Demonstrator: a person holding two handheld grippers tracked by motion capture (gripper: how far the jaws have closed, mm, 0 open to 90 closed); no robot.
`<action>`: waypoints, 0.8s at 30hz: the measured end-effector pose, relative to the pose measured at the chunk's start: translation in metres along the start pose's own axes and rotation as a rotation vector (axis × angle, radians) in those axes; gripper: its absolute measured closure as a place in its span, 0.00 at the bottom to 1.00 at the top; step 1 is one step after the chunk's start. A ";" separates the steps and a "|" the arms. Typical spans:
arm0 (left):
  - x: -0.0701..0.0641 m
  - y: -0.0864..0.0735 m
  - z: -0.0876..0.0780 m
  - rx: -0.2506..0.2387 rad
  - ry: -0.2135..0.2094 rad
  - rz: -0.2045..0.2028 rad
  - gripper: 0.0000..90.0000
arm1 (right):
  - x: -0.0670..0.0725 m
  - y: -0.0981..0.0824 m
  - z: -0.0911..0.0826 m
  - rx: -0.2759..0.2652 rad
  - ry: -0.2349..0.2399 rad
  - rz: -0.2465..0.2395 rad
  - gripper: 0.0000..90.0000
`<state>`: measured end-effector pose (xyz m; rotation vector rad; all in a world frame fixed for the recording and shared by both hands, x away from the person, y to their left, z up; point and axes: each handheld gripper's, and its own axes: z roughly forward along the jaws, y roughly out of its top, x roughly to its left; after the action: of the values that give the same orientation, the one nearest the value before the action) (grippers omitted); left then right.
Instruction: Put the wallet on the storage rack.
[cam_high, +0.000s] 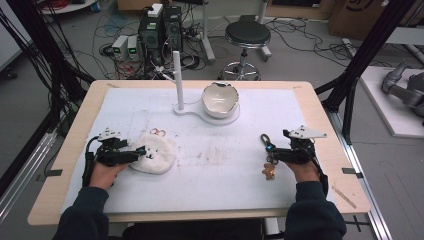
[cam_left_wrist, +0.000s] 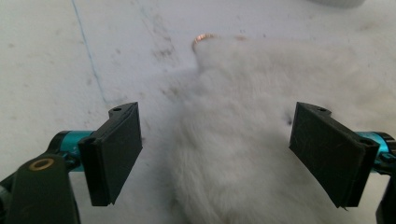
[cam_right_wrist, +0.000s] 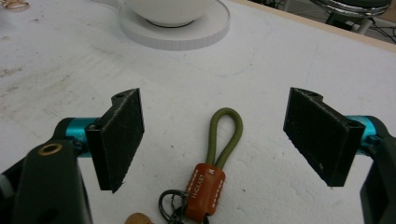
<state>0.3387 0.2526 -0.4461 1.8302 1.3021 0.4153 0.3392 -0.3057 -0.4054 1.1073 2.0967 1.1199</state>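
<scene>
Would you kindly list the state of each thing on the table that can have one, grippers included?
Left gripper: jaws open, astride the plush, not pressing it.
Right gripper: jaws open, either side of the keychain's loop.
White plush bear charm: lying flat, gold ring at its top.
Keychain: lying flat, olive cord loop, brown leather tab.
Bowl: upright on the white stand base.
Stand post: upright, nothing hung.

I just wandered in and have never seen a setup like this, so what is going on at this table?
A person sits at a table with a hand-held gripper in each hand. The left gripper is open around a white fluffy plush keychain, its pads not pressing it. The right gripper is open over a keychain with an olive cord loop, which lies flat. A white stand with a post and a bowl waits farther back.
</scene>
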 end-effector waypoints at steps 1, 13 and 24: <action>0.000 0.000 0.000 0.000 0.000 0.000 0.21 | 0.002 0.001 0.001 -0.004 0.006 0.005 0.23; -0.002 -0.002 -0.008 -0.008 -0.099 -0.003 0.81 | 0.012 0.006 0.010 0.016 0.044 -0.005 0.23; -0.016 0.011 -0.026 -0.253 -0.211 -0.024 0.87 | 0.029 0.013 0.020 0.021 0.156 0.036 0.23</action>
<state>0.3213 0.2484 -0.4194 1.5988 1.0748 0.3463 0.3438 -0.2683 -0.4069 1.1034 2.2202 1.2401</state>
